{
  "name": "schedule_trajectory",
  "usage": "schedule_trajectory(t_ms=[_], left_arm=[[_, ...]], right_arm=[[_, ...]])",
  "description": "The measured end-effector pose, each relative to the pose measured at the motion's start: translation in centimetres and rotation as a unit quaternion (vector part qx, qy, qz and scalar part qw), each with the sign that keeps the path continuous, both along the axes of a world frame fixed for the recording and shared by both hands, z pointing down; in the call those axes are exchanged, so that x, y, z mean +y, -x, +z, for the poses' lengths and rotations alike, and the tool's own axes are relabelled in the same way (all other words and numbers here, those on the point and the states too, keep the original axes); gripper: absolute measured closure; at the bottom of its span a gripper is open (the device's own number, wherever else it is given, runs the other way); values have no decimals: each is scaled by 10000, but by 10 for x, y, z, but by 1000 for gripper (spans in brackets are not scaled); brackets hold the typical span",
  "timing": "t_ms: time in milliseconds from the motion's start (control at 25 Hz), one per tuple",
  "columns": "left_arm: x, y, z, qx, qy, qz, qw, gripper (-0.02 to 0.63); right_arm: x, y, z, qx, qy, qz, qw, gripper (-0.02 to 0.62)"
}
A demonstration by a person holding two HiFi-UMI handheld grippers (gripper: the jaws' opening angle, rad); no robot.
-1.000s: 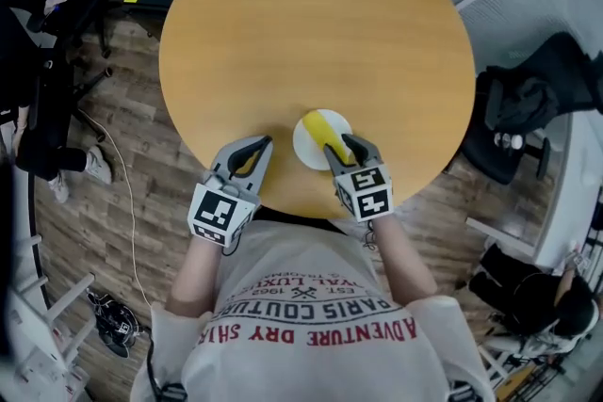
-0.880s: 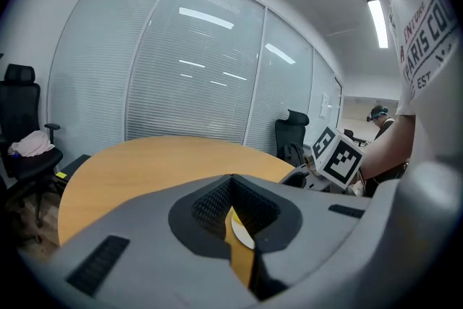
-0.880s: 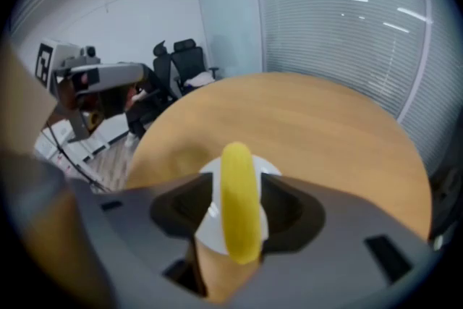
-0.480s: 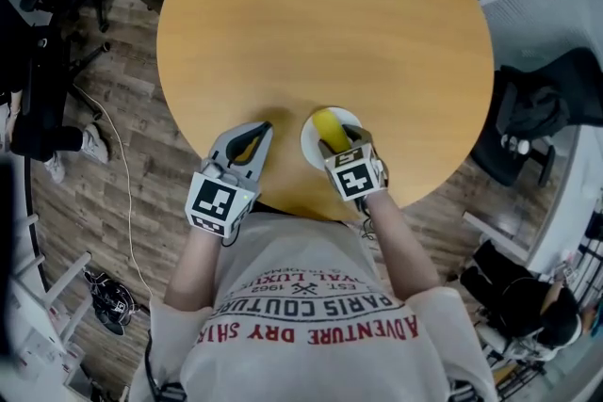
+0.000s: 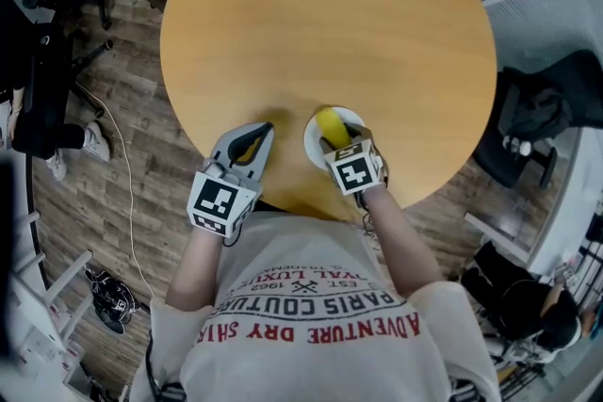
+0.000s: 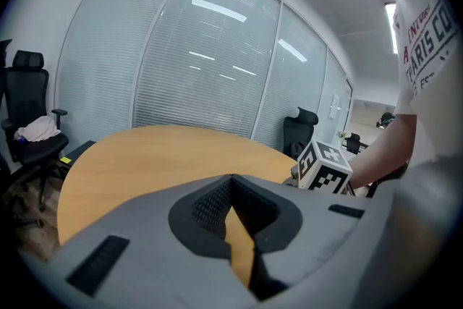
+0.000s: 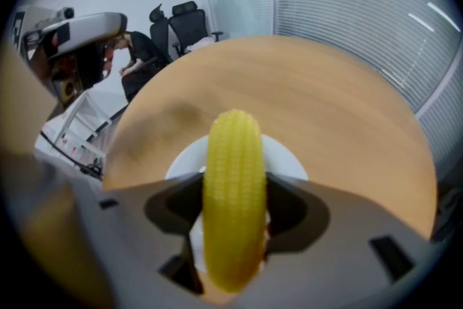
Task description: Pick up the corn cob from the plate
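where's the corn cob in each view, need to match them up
head view: corn cob on the white plate, near the table's near edge.
left gripper view: not in it.
right gripper view: centre, lower half, lying over the plate.
shared landmark: the round wooden table.

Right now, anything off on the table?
Nothing stands out. The corn cob lies whole on the plate near the table's edge; the right gripper's jaws, just opening, straddle it.
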State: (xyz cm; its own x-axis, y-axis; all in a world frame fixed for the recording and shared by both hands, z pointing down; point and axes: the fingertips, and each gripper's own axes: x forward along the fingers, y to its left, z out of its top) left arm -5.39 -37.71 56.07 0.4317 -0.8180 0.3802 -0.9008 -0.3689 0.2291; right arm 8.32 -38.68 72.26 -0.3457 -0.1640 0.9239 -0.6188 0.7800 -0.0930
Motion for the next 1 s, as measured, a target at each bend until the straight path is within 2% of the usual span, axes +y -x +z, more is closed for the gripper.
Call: schedule_trajectory(t_ms=[280,440,560,760,1000], left_arm=[[5,-6,-9,-105,-32,64,9999,574],[9,-4,-14,-115,-78,53,9999,574],[9,-5,-22,-99,-154,68,9998,574],[8,-9,-42,-171,-342,123,9992,574],[-1,-14,-73,-255,-708,195,9970,574]], right_arm=[[0,-6,-6,-123,42,118,9998,330],[1,-1,-30,-581,-54,408,9975,330],[-5,2,-59,-936,-331,564,9935,330],[-17,2,-115,-1499,-932,786,9812,330],[-27,-3,-181,-2191,-1567,1026,9576,330]])
